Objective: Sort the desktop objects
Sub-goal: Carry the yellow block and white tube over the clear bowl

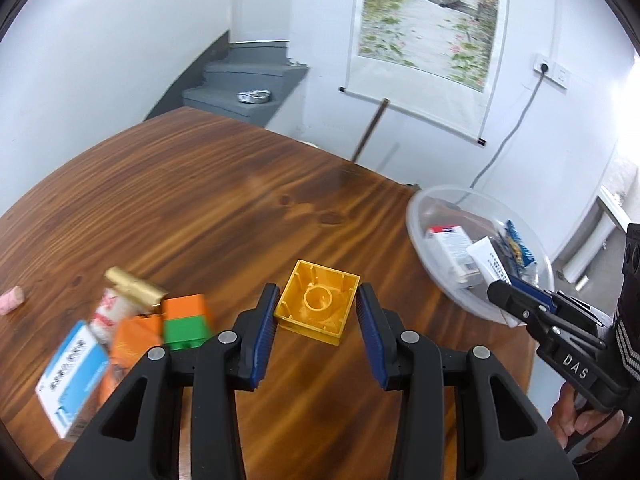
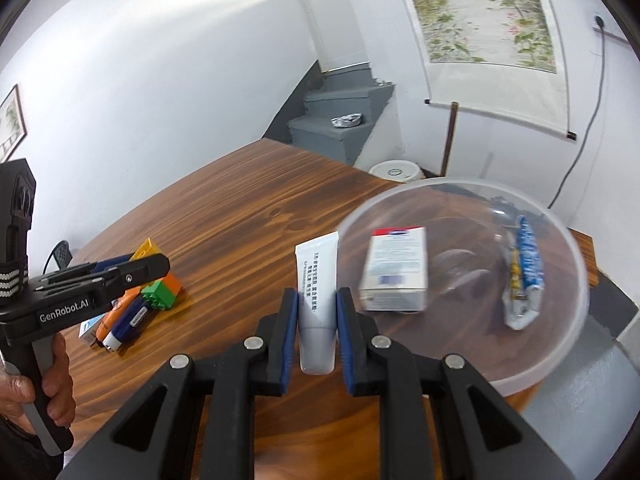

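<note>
We work over a wooden table (image 1: pixel 224 200) whose far stretch lies bare, giving open room toward the back edge, while the right edge is crowded by a clear plastic bowl (image 2: pixel 568 240) that overhangs the near corner in the right wrist view. On the left a cluster of things sits near the edge: a blue-and-white box (image 1: pixel 72 376), an orange and green block (image 1: pixel 186 322), a gold-capped tube (image 1: pixel 134 292) and, apart from them, a small pink piece (image 1: pixel 12 300). Our left gripper (image 1: pixel 318 308) has its jaws partly spread around a yellow block (image 1: pixel 318 306); the left pad (image 1: pixel 266 332) touches or nearly touches the block's side, and on the right we see a gap, so we cannot call it a grip. The block shows its hollow underside with 1 round socket, tilted toward the camera. Our right gripper (image 2: pixel 318 320) pinches a white tube (image 2: pixel 318 292) between its 2 blue pads, the jaws drawn close on the tube's lower body. The tube's long axis runs away from the claw, flat crimped end pointing forward and up, cap end toward us, just left of the bowl's rim. Inside the bowl lie a white carton (image 2: pixel 394 270) and a crumpled blue wrapper (image 2: pixel 524 276), well apart.
</note>
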Available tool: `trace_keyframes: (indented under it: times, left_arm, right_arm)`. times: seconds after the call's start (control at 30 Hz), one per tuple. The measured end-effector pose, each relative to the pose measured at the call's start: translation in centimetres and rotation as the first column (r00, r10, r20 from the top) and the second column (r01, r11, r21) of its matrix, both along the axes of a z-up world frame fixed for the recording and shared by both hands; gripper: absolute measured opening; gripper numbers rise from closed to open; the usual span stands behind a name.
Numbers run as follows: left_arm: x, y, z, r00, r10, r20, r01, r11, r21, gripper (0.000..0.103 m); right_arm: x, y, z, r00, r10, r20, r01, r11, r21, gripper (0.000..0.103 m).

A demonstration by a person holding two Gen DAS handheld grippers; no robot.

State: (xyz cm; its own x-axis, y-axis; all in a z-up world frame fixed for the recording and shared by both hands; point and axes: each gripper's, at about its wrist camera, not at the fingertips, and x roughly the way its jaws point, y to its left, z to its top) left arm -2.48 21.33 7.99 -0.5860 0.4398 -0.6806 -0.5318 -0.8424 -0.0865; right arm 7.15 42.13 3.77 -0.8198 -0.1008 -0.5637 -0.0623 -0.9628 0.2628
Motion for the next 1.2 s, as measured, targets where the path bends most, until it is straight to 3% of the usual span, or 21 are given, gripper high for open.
trace_keyframes:
  times: [0.3,0.6,1.2]
  left_arm:
    - [0.4,5.1,-0.5,0.997,-0.08,0.022,0.08,0.997,-0.008,0.043]
    - [0.8,8.6,-0.8,0.989,-0.145,0.032,0.145,0.989,-0.007,0.043]
    - [0.6,12.6,-1.2,0.981,-0.19,0.046,0.191,0.982,-0.006,0.043]
  right_arm:
    - [1.2,5.3,0.1,0.993,-0.117,-0.025,0.117,0.993,-0.021,0.022]
    - [1.6,7.9,0.0,0.984,-0.175,-0.025,0.174,0.984,-0.019,0.022]
    - [0.3,10.0,-0.8,0.984,-0.178,0.002,0.178,0.982,-0.058,0.022]
